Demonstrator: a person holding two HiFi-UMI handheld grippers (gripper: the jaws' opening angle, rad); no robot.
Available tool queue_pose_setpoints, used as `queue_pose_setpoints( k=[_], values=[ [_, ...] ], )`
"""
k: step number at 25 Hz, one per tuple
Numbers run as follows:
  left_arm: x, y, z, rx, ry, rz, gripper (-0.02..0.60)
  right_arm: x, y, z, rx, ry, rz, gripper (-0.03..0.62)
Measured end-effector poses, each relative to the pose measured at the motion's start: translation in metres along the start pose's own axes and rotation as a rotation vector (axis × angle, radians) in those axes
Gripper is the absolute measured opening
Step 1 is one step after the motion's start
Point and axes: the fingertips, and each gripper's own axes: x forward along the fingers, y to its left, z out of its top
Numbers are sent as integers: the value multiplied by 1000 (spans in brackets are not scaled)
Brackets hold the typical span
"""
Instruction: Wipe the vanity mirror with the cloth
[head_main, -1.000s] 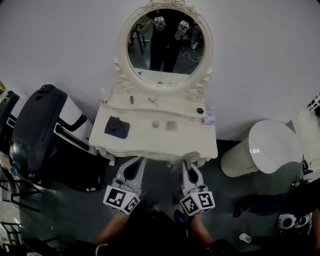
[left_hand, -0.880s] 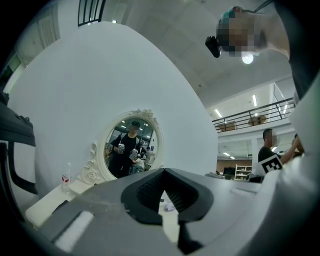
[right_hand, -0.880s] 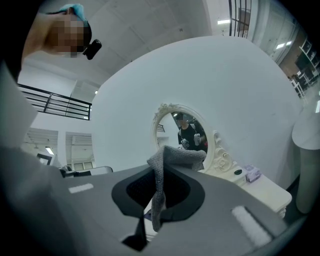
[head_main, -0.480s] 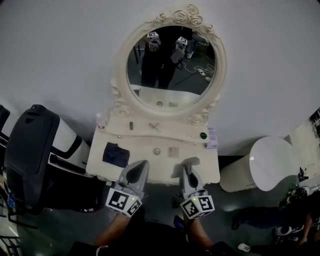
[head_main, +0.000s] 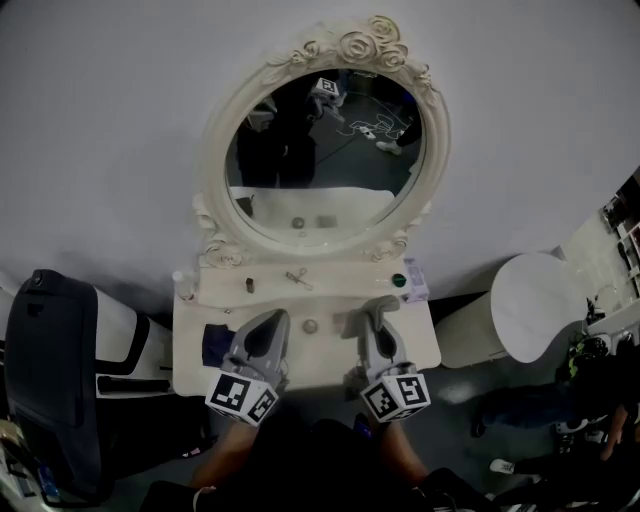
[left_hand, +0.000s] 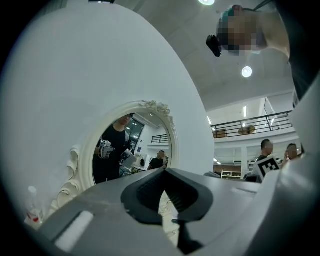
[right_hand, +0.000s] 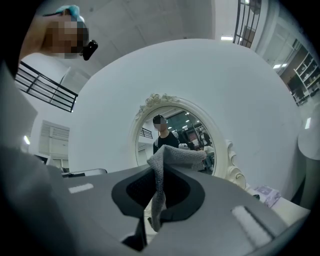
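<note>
The oval vanity mirror (head_main: 325, 165) in its carved cream frame stands at the back of the white vanity table (head_main: 420, 345). My right gripper (head_main: 381, 310) is over the tabletop, shut on a grey cloth (right_hand: 172, 160) that sticks up between its jaws in the right gripper view, with the mirror (right_hand: 180, 135) just beyond. My left gripper (head_main: 270, 322) hangs beside it over the table's left half, jaws together and holding nothing. The left gripper view shows the mirror (left_hand: 132, 145) ahead to the left. A dark blue cloth (head_main: 211, 345) lies on the table, partly behind the left gripper.
Small items sit along the table's back ledge: a little bottle (head_main: 183, 284), a green-capped jar (head_main: 399, 281) and a packet (head_main: 416, 281). A black suitcase (head_main: 50, 380) stands left of the table. To the right is a white round stool (head_main: 530, 300).
Both grippers have moved forward from the table's front edge to over the tabletop, nearer the mirror. The head view has tilted up and shifted.
</note>
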Motion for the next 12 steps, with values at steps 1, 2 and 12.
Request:
queue_pose_setpoints(
  k=[1, 2, 12],
  values=[
    [6, 3, 3, -4, -3, -6, -3, 5, -2, 3, -6, -3, -9, 17],
    [12, 6, 5, -6, -6, -12, -3, 10, -5, 6, -13, -5, -15, 17],
    [81, 36, 10, 12, -16, 33, -3, 78, -55, 23, -19, -25, 14, 17]
  ],
)
